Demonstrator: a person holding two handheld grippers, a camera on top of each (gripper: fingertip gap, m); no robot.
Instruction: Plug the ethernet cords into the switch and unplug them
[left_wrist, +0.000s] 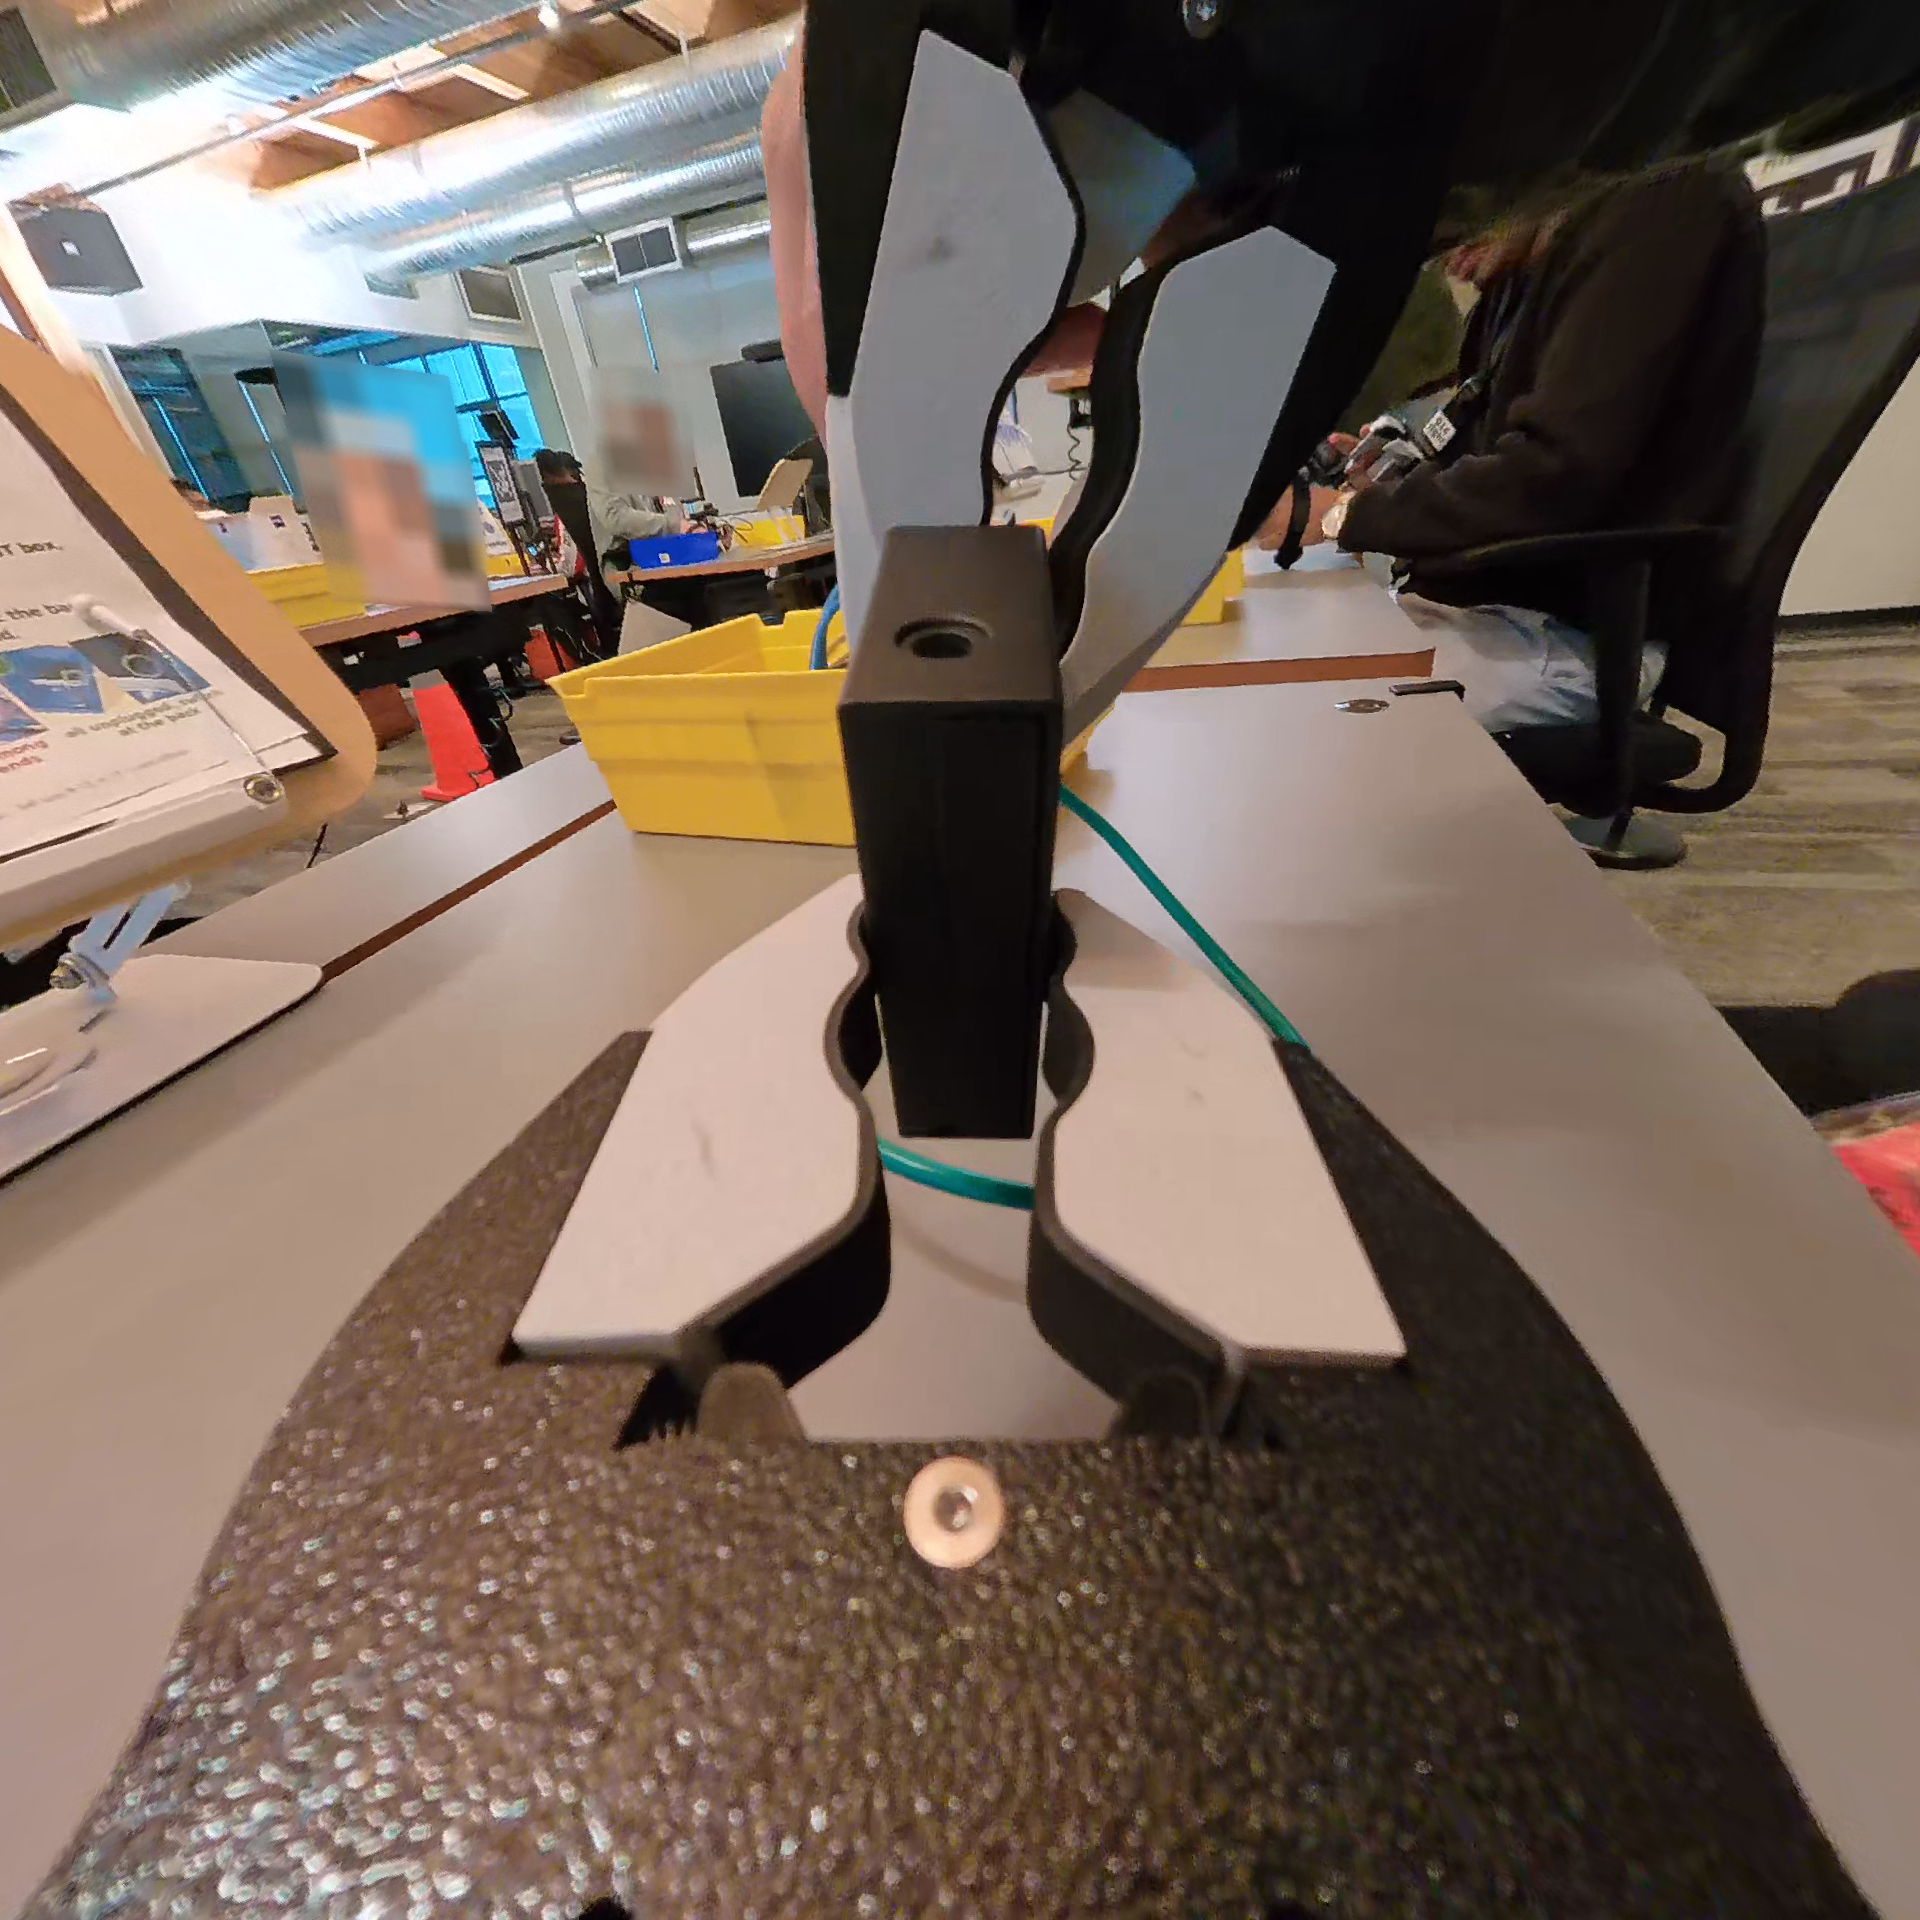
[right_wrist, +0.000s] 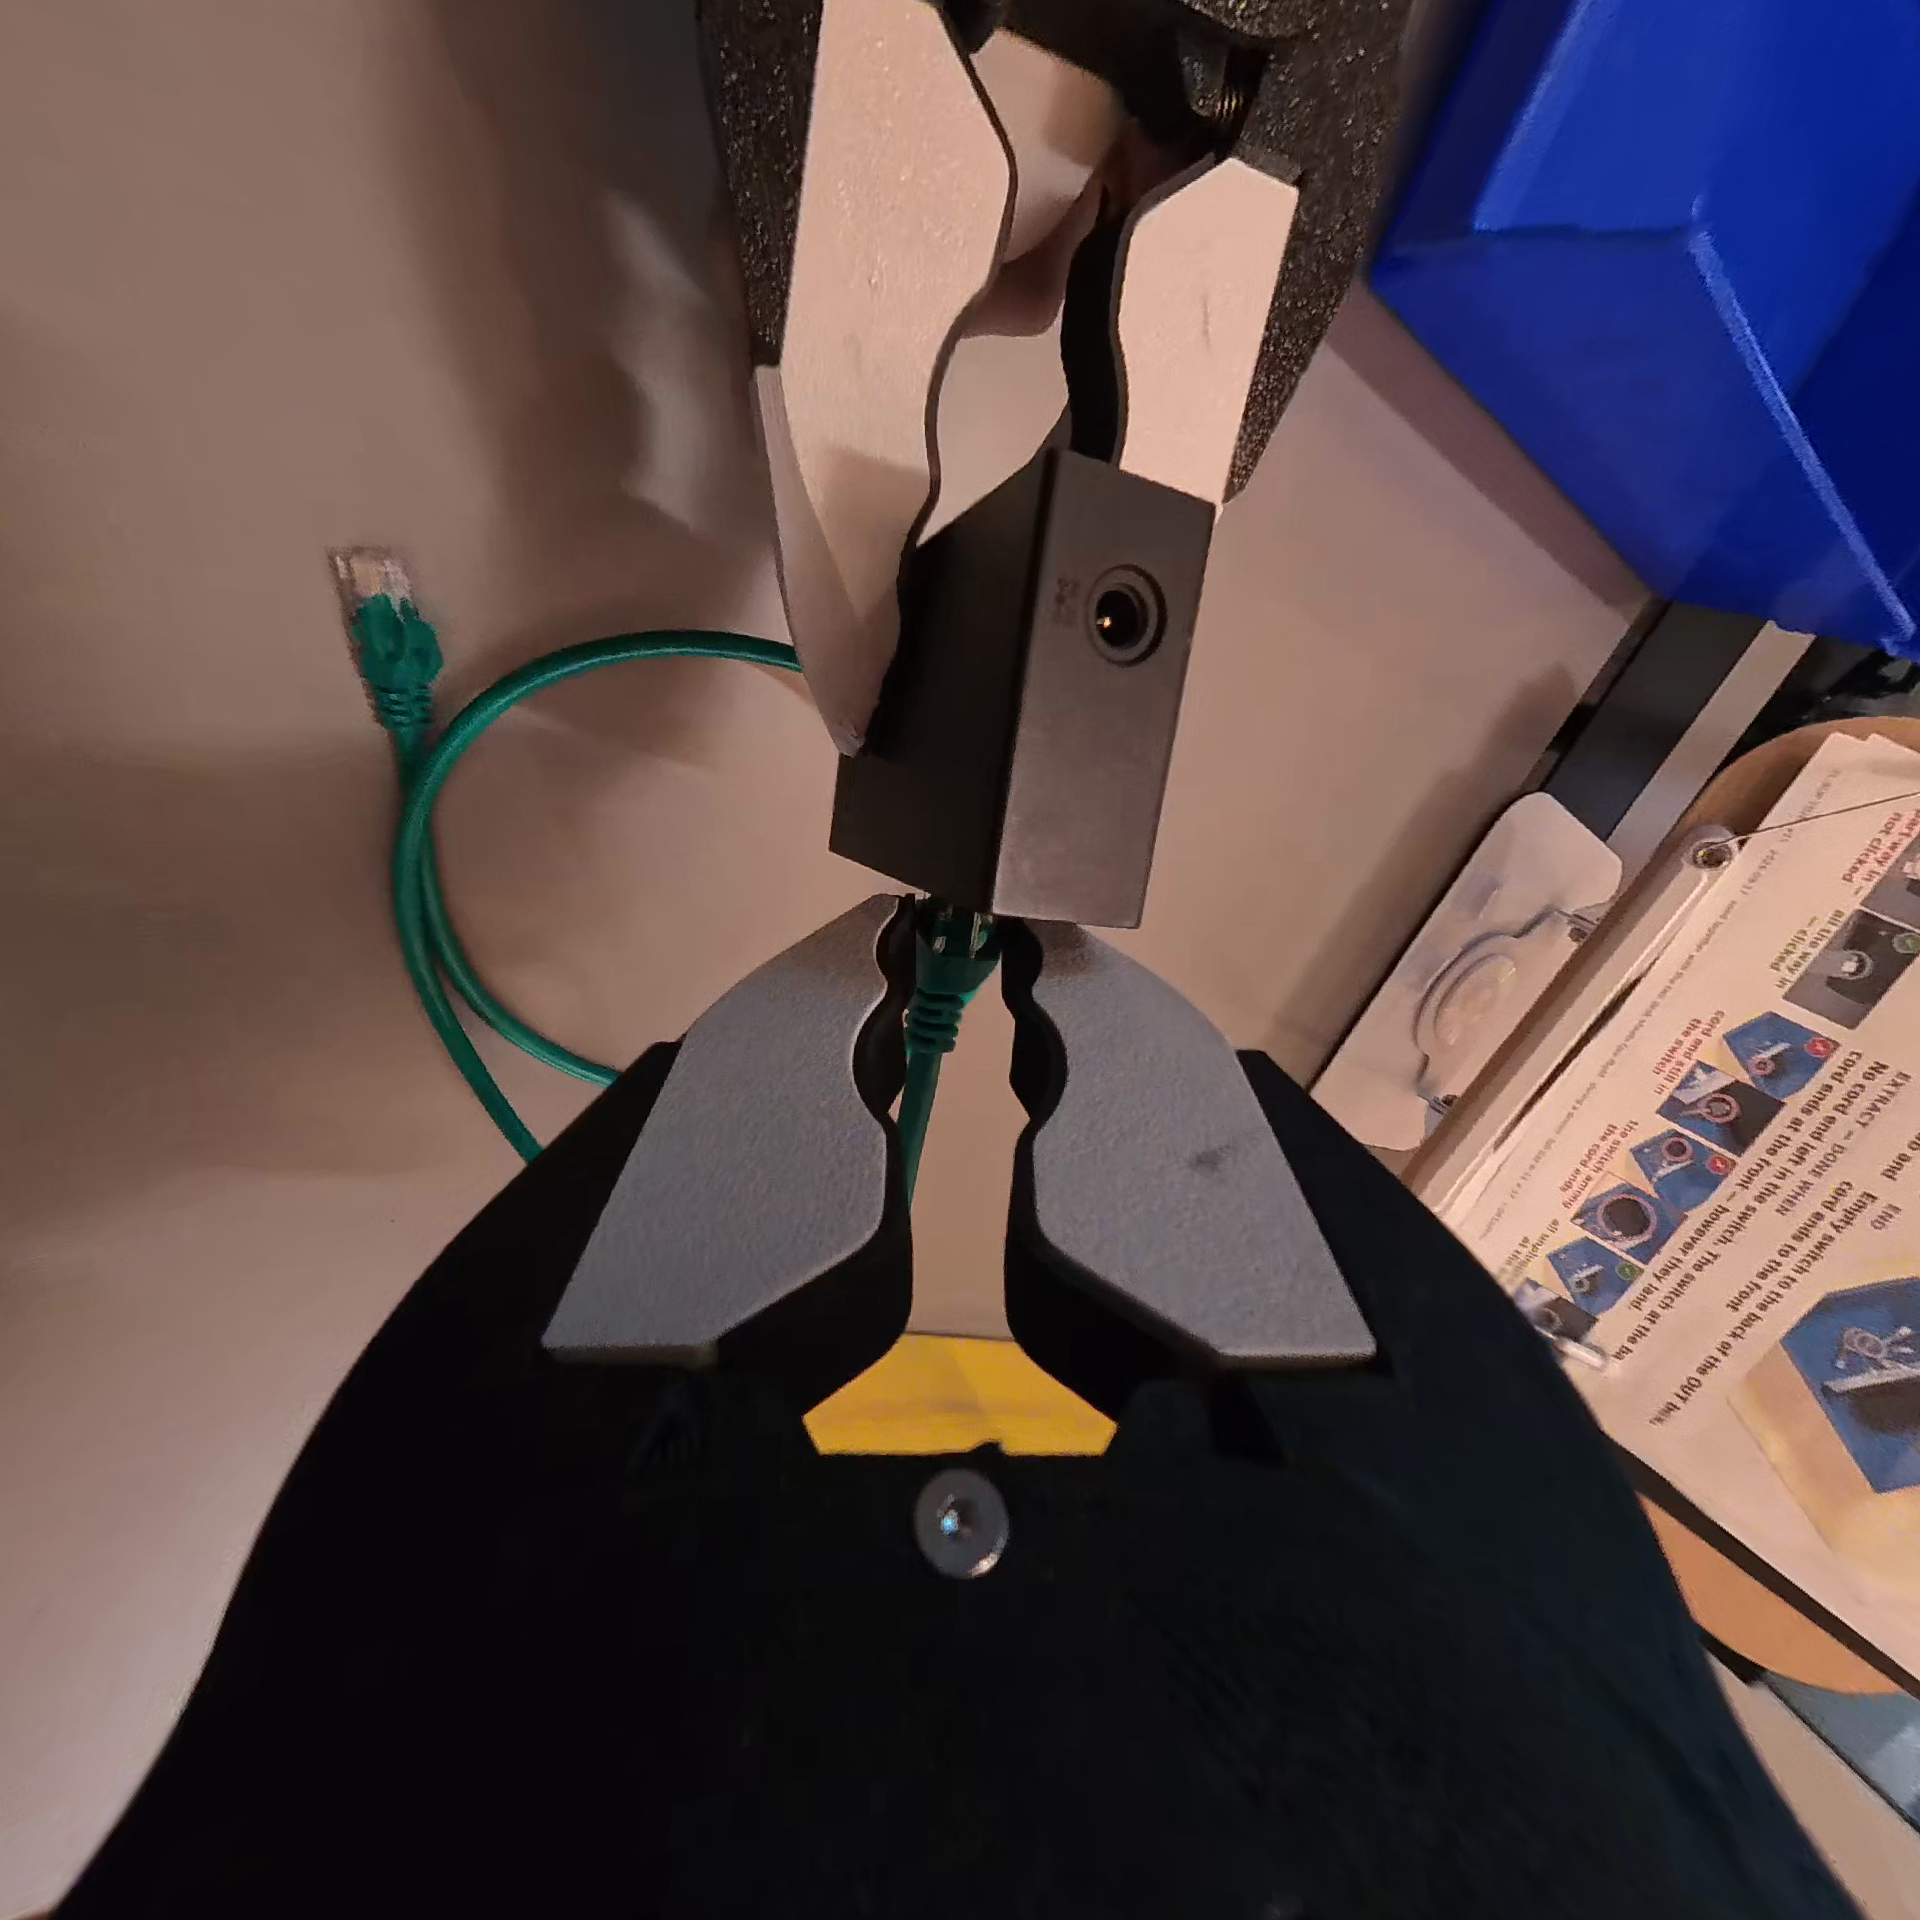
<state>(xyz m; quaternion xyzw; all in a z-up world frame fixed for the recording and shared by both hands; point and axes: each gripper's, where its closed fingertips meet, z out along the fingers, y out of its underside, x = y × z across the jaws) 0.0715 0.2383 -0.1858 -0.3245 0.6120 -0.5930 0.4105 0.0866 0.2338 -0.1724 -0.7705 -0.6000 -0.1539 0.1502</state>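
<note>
The left gripper was clamped on the black switch, holding it upright on its narrow end above the grey table. A green cord ran under the switch and away toward 1 o'clock. At 12 o'clock the right gripper came down from above, its fingers reaching behind the top of the switch. A yellow bin stood just behind, at 11 o'clock. A printed instruction sheet on a tilted stand sat at 9 o'clock; its writing is left unquoted. A seated person's dark sleeve showed at 2 o'clock.

In the right wrist view, the right gripper had its jaws slightly apart around the green plug seated in the switch; whether they pinched it I cannot tell. The cord's loop lay at 9 o'clock, its free plug resting on the table. The left gripper held the switch's far end. A blue bin stood at 2 o'clock.
</note>
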